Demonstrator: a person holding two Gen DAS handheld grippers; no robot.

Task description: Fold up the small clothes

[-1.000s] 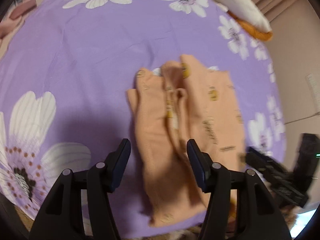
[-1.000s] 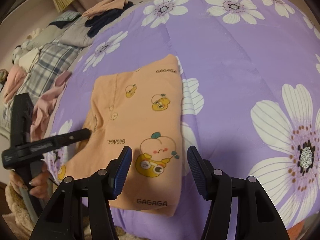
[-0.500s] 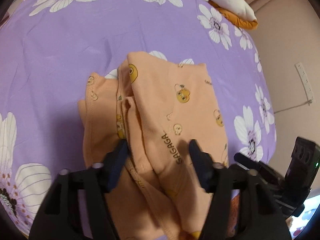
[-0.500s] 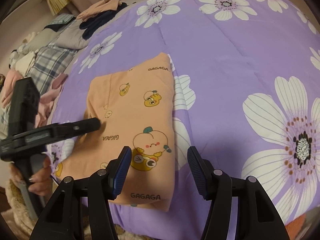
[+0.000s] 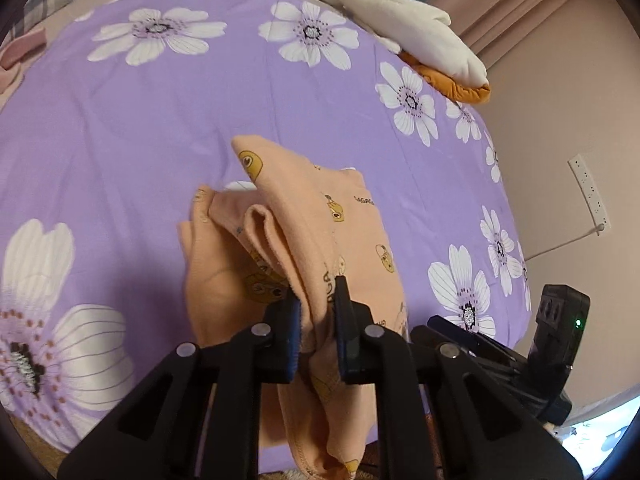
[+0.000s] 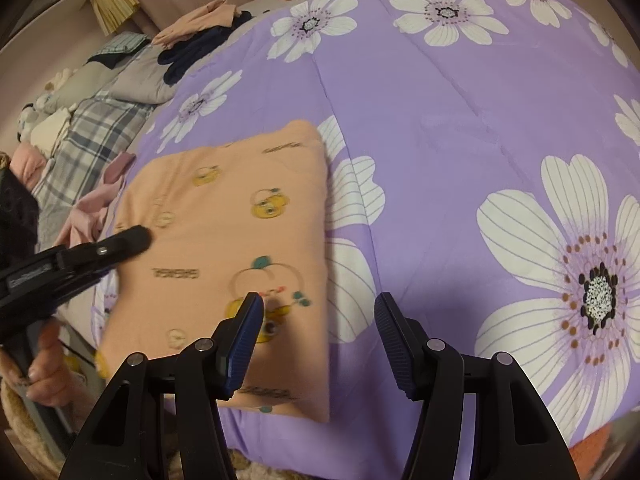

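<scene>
- Two hand-held grippers work at the near edge of a purple flowered quilt [image 6: 440,128] spread over the bed.
- Nearest, the left gripper [image 5: 318,312] has a bunched fold of the peach garment [image 5: 304,232] between its jaws, which are closing on the cloth; the fabric rises from the quilt toward the pads and hangs loose below them, at about 6 o'clock in that gripper's own view.
- Seen from the right wrist, the same garment lies as a flat-looking rectangle with cartoon fruit prints, at 9 to 10 o'clock from the right gripper [image 6: 318,332], near the quilt's front edge.
- That right gripper hangs over bare quilt with its jaws well apart and nothing between them.
- A hand [image 6: 44,364] grips the left tool's handle at 8 o'clock in the right view.
- Farther back, at 10 to 11 o'clock, a heap of other clothes [image 6: 120,80] lies beside the quilt.
- At 12 o'clock, a white and orange cushion [image 5: 404,36] rests at the quilt's far edge.
</scene>
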